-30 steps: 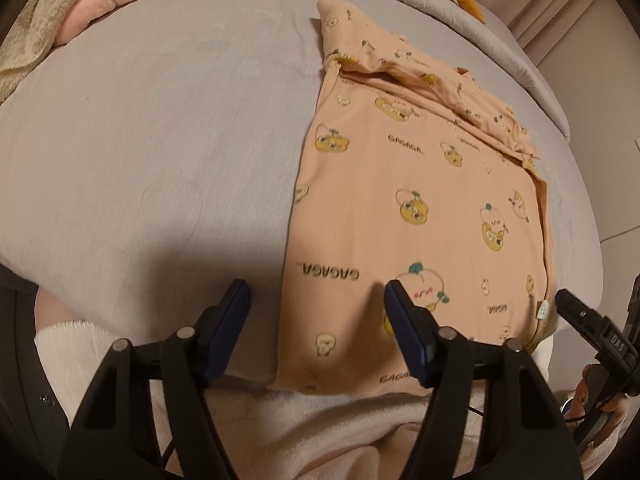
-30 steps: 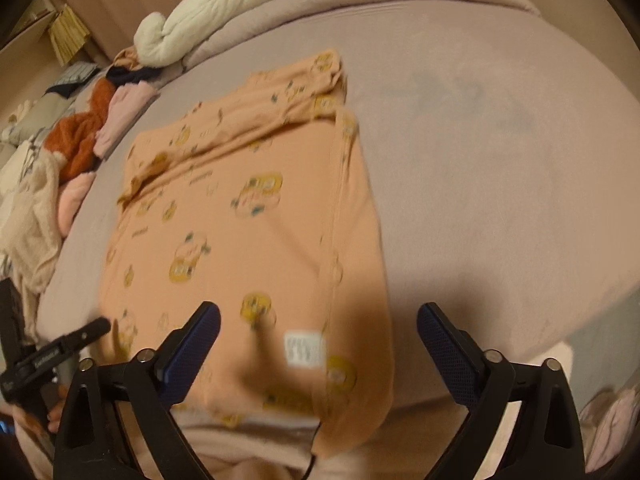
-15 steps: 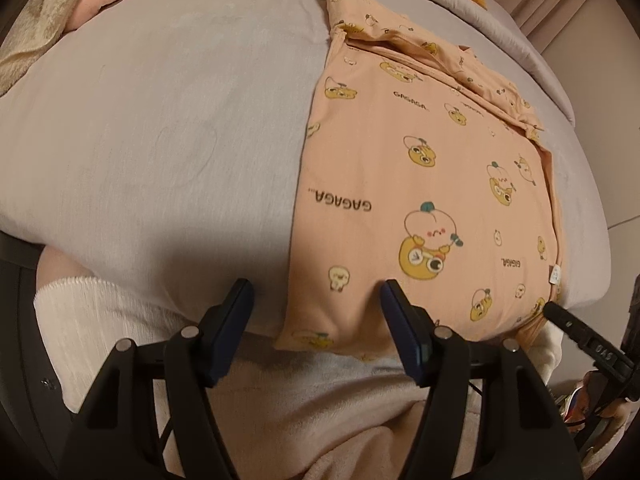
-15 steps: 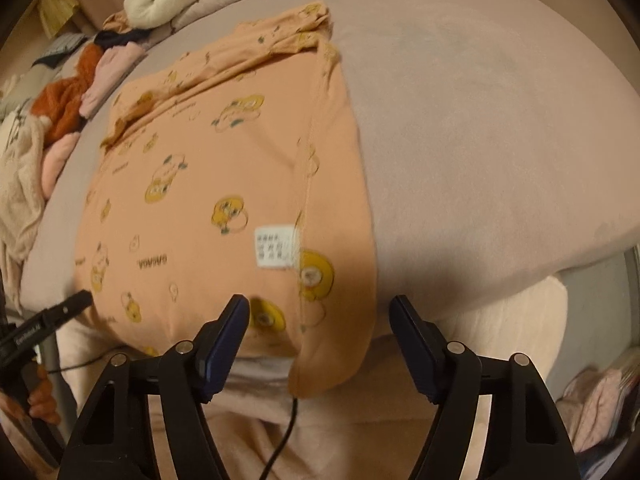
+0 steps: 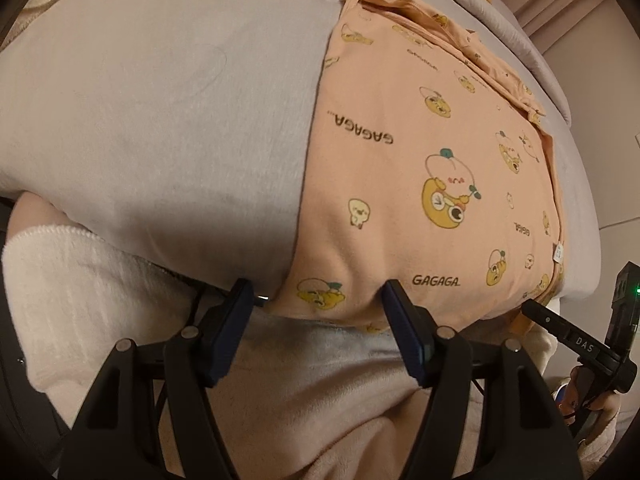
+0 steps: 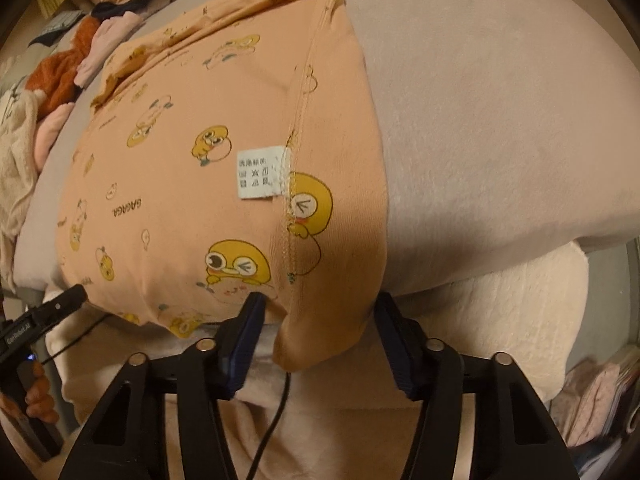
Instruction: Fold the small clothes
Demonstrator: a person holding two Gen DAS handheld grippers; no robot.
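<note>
A peach garment (image 5: pixel 420 152) printed with yellow cartoon figures lies flat on a grey bed (image 5: pixel 160 100), its near hem draped over the bed's edge. In the left wrist view my left gripper (image 5: pixel 316 304) is open, and the hem's near left corner hangs between its fingers. The right wrist view shows the same garment (image 6: pixel 200 140) with a white care label (image 6: pixel 260 172). My right gripper (image 6: pixel 320 314) straddles the hanging right corner. Its jaws are closing, and the cloth between them is not pinched. Each view catches the other gripper's tip at its edge.
Loose clothes (image 6: pixel 60 76) in rust, pink and cream are piled along the bed's far left side. A cream fluffy fabric (image 6: pixel 480 312) lies below the bed's near edge, with a black cable (image 6: pixel 276 420) over it. A curtain (image 5: pixel 560 4) hangs beyond the bed.
Both grippers have come down and in toward the garment's near hem. The right jaws have narrowed from wide apart to just flanking the right corner. The left jaws keep the same gap.
</note>
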